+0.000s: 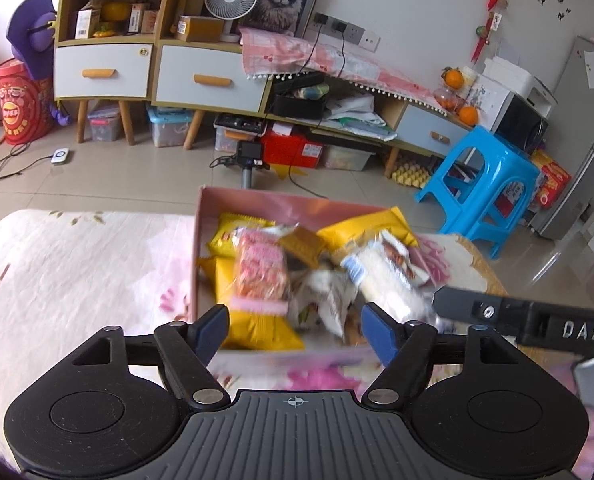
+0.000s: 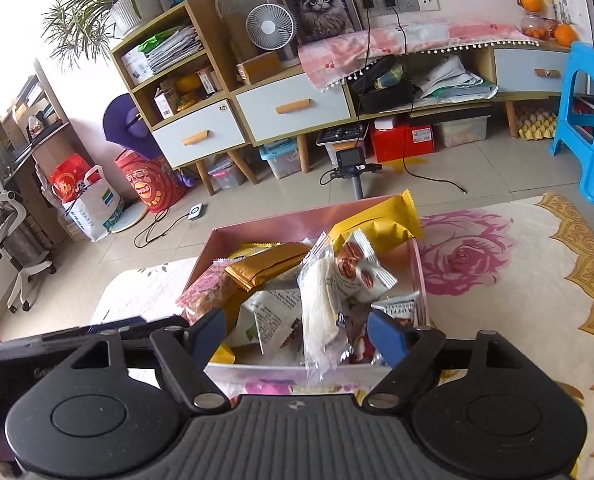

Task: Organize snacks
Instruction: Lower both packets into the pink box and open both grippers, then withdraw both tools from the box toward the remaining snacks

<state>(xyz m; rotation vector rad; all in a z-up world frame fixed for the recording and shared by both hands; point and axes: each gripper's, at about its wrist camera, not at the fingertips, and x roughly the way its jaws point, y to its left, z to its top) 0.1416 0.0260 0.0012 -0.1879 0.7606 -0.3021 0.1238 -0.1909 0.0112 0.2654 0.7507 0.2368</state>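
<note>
Hovering over a pink box (image 2: 257, 228) of snacks, both grippers are seen with jaws spread wide and nothing between the pads.

The box is set on a flowered cloth (image 2: 497, 280) and is heaped with packets: a yellow bag (image 2: 381, 220) leans on the far wall, a gold bar (image 2: 265, 266) lies across the middle, a white rice-cracker pack (image 2: 321, 304) stands near the front. The left gripper (image 1: 295, 330) and the right gripper (image 2: 297, 332) are both held just short of the box's near edge.
</note>
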